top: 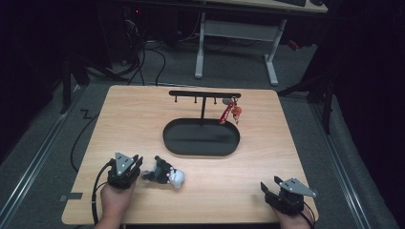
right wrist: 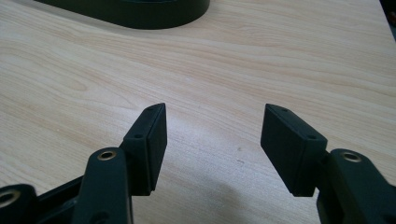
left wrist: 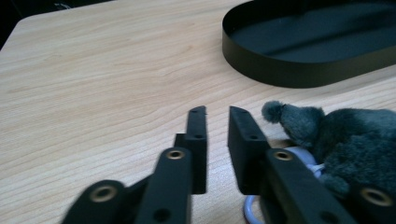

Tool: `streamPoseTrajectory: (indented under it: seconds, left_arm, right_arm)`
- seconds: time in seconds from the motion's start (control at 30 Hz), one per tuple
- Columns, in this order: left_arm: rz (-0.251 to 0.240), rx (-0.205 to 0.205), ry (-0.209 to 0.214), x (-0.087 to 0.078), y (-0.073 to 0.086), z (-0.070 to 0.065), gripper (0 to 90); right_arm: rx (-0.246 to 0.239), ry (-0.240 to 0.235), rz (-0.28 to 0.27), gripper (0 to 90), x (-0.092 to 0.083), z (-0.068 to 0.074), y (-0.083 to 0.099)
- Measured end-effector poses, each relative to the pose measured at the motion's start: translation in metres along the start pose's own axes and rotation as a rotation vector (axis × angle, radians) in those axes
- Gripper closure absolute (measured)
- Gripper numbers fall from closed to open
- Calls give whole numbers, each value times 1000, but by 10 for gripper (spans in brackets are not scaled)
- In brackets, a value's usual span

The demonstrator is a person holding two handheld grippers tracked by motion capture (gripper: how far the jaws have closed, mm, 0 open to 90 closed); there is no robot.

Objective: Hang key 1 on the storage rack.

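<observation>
A: Left hand-held gripper (top: pixel 125 168), where?
B: Low at the near left of the table (top: pixel 143 124), held in a hand (top: pixel 114 200) coming up from the bottom edge. Pointing forward, grey three-cornered plate on top.

A: Jaws wide or narrow?
B: Narrow. Just a small gap in the left gripper view (left wrist: pixel 217 135), nothing held in it, bare wood under the tips.

A: And the right hand-held gripper (top: pixel 279 191)?
B: Down at the near right corner, also in a hand (top: pixel 292 220), turned a bit to the left. Jaws spread wide in the right gripper view (right wrist: pixel 212 135), holding nothing, only table between them.

A: Anything close by?
B: A small grey fuzzy toy (top: pixel 165 172) with a white part, lying on the table just beside the left one, on its right. Very close in the left gripper view (left wrist: pixel 345 140), with a thin white loop (left wrist: pixel 250 207) under the right jaw. Touching it or not, cannot tell.

A: Farther off?
B: A black oval tray (top: pixel 200 150) in the middle of the table, well apart from both. Behind it a black stand (top: pixel 204 94) with a bar and little hooks. A red and orange charm (top: pixel 230 112) hanging from the right end of the bar, above the tray's far right edge.

A: Anything in the way?
B: Open wood between the right one and the tray.

A: The room?
B: Dark. Light wood table, grey floor, cables (top: pixel 143 62) on the floor, white legs of another desk (top: pixel 236 33) at the back.
</observation>
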State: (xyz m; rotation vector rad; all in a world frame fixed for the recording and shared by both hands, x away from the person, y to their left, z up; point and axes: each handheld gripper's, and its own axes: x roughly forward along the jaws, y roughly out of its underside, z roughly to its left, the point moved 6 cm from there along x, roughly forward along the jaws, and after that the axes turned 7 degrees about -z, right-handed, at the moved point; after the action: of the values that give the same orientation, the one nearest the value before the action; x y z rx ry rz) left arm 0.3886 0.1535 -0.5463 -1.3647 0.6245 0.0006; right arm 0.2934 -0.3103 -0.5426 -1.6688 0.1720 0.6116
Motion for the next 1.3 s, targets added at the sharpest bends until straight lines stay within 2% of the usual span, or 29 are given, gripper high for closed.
streamPoseTrajectory:
  seconds: [0.13, 0.17, 0.3, 0.47, 0.6, 0.67, 0.73, 0.8, 0.97, 1.13, 1.23, 1.3]
  left_arm:
    - [63, 17, 15, 9, 5, -4, 888]
    - [83, 22, 31, 10, 7, -7, 897]
    - [99, 56, 70, 11, 8, -18, 899]
    - [94, 75, 115, 10, 5, -31, 899]
    - [87, 103, 158, 9, 2, -47, 899]
    - [88, 107, 181, 8, 2, -54, 899]
    - [82, 135, 200, 5, 2, -63, 899]
    - [85, 139, 222, 5, 3, -70, 899]
    - [86, 152, 251, 6, 3, -81, 890]
    - [91, 146, 256, 6, 3, -89, 888]
    - [89, 148, 255, 9, 1, -99, 888]
    - [88, 155, 258, 15, -4, -113, 889]
  right_arm:
    - [9, 9, -16, 423, -4, -1, -2]
    - [11, 9, -18, 424, -4, -1, -3]
    - [24, 10, -14, 432, -5, 0, -1]
    - [19, -12, -7, 439, -1, 5, -1]
    - [-13, -41, -7, 444, 5, 12, -6]
    - [-14, -51, -9, 446, 7, 14, -7]
    - [-13, -56, -12, 448, 10, 15, -10]
    - [1, -61, -10, 448, 13, 15, -12]
    - [18, -59, -5, 448, 22, 15, -15]
    - [25, -73, -1, 448, 29, 16, -17]
    - [23, -83, 2, 448, 34, 16, -18]
    - [36, -89, 5, 448, 36, 15, -19]
